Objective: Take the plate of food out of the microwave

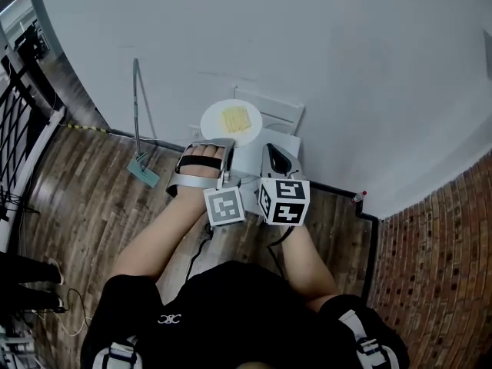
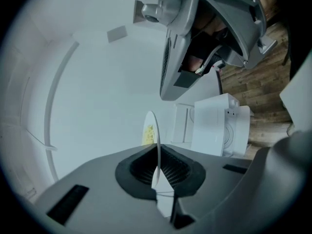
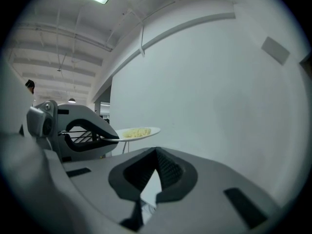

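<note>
A white plate (image 1: 231, 119) with yellow food on it hangs in the air against the wall, above the small white microwave (image 1: 278, 143). My left gripper (image 1: 221, 146) is shut on the plate's near rim. In the left gripper view the plate (image 2: 153, 130) shows edge-on, clamped between the dark pads (image 2: 171, 169), and the microwave (image 2: 218, 126) stands to the right. My right gripper (image 1: 270, 152) is beside the left one, over the microwave, shut with nothing in it. From the right gripper view (image 3: 156, 154) the plate (image 3: 141, 131) sits level in the left gripper (image 3: 78, 130).
A thin metal pole (image 1: 137, 106) with a green foot (image 1: 144, 172) leans at the wall to the left. A black cable (image 1: 196, 252) runs over the wood floor. Dark railings (image 1: 15, 121) are at far left, and a white wall lies straight ahead.
</note>
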Demonstrator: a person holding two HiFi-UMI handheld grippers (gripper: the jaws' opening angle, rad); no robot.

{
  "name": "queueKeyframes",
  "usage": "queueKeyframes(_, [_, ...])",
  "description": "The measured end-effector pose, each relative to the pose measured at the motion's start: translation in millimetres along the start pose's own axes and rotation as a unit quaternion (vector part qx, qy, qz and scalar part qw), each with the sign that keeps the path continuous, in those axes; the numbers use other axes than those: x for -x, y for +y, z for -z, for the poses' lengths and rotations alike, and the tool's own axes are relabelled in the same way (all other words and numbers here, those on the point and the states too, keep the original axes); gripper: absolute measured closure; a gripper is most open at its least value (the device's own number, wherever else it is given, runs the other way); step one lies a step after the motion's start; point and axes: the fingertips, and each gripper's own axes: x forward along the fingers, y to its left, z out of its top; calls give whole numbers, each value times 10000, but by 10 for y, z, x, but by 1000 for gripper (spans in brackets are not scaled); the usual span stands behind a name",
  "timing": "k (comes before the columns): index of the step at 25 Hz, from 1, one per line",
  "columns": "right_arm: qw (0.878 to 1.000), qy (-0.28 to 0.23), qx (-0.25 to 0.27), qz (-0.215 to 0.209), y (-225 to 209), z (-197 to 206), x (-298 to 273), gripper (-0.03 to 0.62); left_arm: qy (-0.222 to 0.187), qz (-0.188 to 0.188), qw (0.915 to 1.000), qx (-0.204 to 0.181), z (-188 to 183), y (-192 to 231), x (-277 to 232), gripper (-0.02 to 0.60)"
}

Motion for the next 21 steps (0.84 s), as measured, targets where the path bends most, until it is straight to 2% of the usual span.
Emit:
queueKeyframes(9, [9999,13,82,65,53,84,6,582,-52,379,9991,158,13,-193,-58,571])
queueKeyframes(21, [9996,73,-275,-2,81,171,-61,582,82,43,9999,-105,159,-112,-163,571])
